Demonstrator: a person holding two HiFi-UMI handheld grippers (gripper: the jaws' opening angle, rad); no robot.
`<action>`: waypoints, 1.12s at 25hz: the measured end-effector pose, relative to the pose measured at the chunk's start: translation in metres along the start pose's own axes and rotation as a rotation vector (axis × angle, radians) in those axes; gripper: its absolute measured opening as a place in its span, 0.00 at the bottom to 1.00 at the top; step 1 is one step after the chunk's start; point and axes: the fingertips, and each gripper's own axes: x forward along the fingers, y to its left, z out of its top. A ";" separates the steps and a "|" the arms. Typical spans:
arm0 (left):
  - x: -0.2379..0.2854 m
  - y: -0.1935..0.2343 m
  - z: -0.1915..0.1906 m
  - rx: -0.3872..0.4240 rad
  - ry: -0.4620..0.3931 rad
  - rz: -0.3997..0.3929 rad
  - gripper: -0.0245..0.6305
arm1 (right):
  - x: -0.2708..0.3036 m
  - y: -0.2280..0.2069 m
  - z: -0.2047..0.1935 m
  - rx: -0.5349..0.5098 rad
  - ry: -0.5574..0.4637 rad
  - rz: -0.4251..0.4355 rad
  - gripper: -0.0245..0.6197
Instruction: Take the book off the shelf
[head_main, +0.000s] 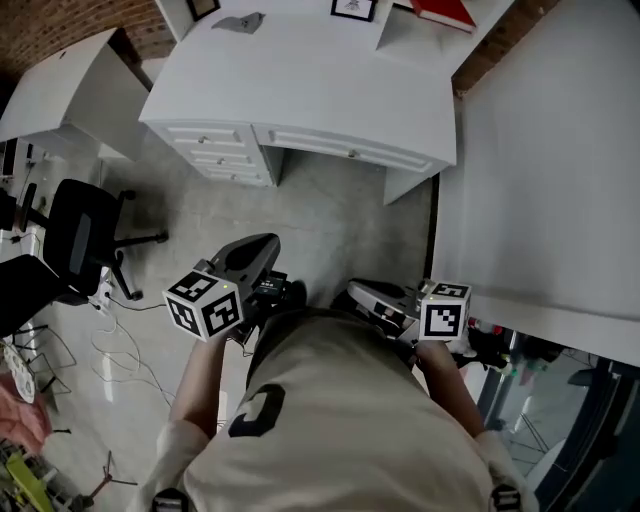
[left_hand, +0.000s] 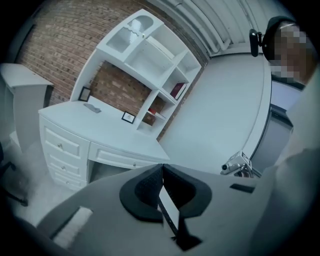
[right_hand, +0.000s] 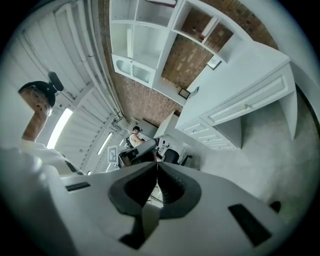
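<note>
Left tool (left_hand: 162, 169) and right tool (right_hand: 156, 165): both pinched shut on nothing, held low by the waist. Well apart from the red book (head_main: 445, 12), way up at top right of the head view, propped roughly upright in a shelf (left_hand: 150, 55) cubby above the tabletop (head_main: 300, 80). Probably a shorter reach for the right tool.

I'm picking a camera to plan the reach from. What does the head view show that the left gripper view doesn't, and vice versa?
Only the head view: the marker cubes on the left claw and right claw, both held low, well short of the white desk. Only the left gripper view: the hutch's open compartments, with the red book standing in a right-hand one, and the left claw's jaws closed on nothing. Both: the white desk, its drawers, a small picture frame and the red book.
</note>
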 end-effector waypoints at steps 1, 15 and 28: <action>-0.007 0.009 -0.001 0.004 0.003 0.010 0.04 | 0.007 0.002 -0.004 0.001 0.012 -0.001 0.05; -0.054 0.039 -0.015 0.045 0.021 0.026 0.04 | 0.069 0.020 -0.038 -0.064 0.184 -0.012 0.05; -0.079 0.053 -0.003 0.009 -0.043 0.008 0.04 | 0.097 0.047 -0.046 -0.249 0.313 0.026 0.05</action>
